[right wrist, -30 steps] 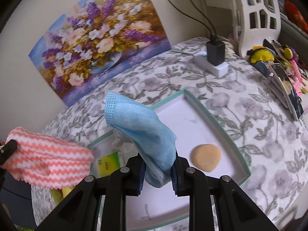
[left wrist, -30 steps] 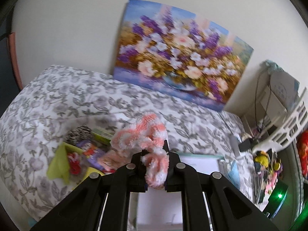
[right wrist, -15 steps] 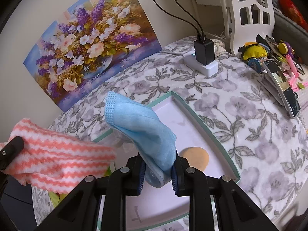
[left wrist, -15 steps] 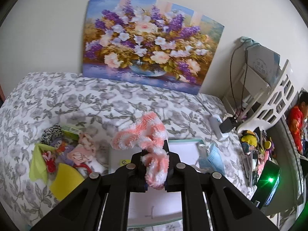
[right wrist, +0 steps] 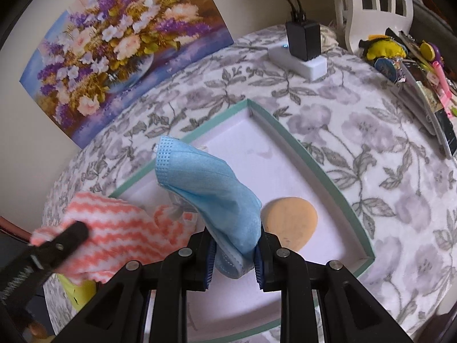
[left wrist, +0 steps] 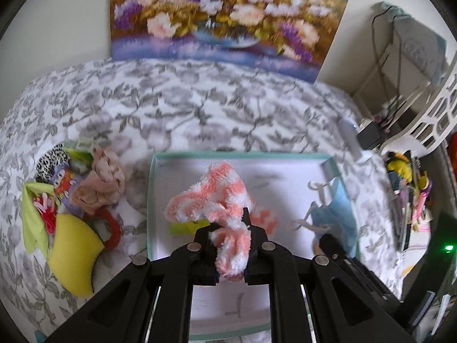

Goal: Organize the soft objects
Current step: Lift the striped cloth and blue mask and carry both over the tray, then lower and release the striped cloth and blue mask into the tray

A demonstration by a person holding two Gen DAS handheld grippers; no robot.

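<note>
My left gripper [left wrist: 230,228] is shut on a fluffy pink-and-white striped cloth [left wrist: 211,197] and holds it over the white tray with a teal rim [left wrist: 242,154]. The same cloth shows at the left of the right wrist view [right wrist: 111,228]. My right gripper [right wrist: 232,245] is shut on a blue face mask [right wrist: 208,183], also over the tray [right wrist: 314,165]. The mask shows at the right of the left wrist view [left wrist: 337,214]. A tan oval sponge [right wrist: 291,220] lies in the tray.
A heap of soft items lies left of the tray: a yellow sponge [left wrist: 74,257], green cloth [left wrist: 34,217], beige fabric [left wrist: 100,183]. A flower painting [left wrist: 228,14] leans on the wall. A power strip with a charger [right wrist: 300,54] and clutter [right wrist: 414,65] sit to the right.
Both grippers have moved forward and down over the tray. The striped cloth now hangs close above the tray, nearer the mask. Both stay shut on their loads.
</note>
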